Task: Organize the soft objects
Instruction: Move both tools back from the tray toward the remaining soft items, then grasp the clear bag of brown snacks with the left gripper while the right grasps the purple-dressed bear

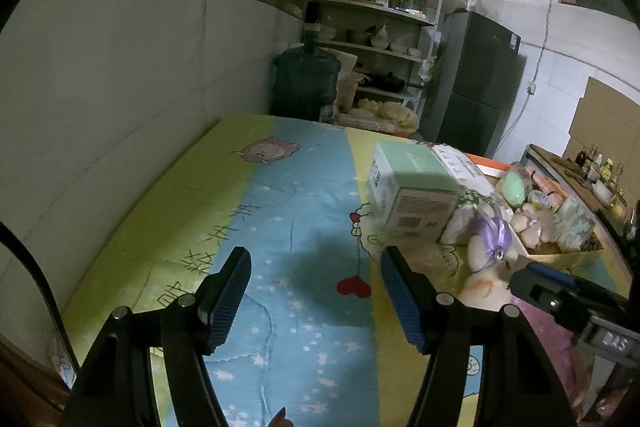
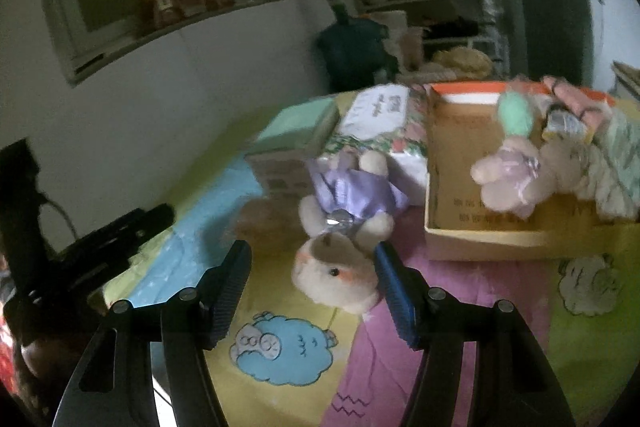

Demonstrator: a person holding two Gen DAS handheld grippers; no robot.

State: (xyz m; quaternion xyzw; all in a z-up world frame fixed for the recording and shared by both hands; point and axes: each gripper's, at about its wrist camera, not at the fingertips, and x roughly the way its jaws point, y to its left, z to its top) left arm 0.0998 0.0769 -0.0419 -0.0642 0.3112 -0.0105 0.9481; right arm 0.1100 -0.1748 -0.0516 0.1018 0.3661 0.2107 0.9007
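A cream plush rabbit in a purple dress [image 2: 340,227] lies head-down on the patterned bed sheet [image 2: 280,347], in front of a green box [image 2: 298,131]. My right gripper [image 2: 314,287] is open around the rabbit's head, which lies near the right blue pad [image 2: 394,295]; the left pad is apart from it. To the right, an open cardboard box [image 2: 480,239] holds several soft toys, among them a pink plush [image 2: 508,179]. My left gripper [image 1: 316,291] is open over bare sheet, left of the rabbit [image 1: 490,235], with nothing between its fingers.
A flowered tissue pack [image 2: 380,111] lies behind the rabbit. The white tiled wall [image 1: 120,87] runs along the sheet's left side. A water jug [image 1: 306,79], shelves [image 1: 380,27] and a dark fridge [image 1: 476,79] stand beyond the far edge.
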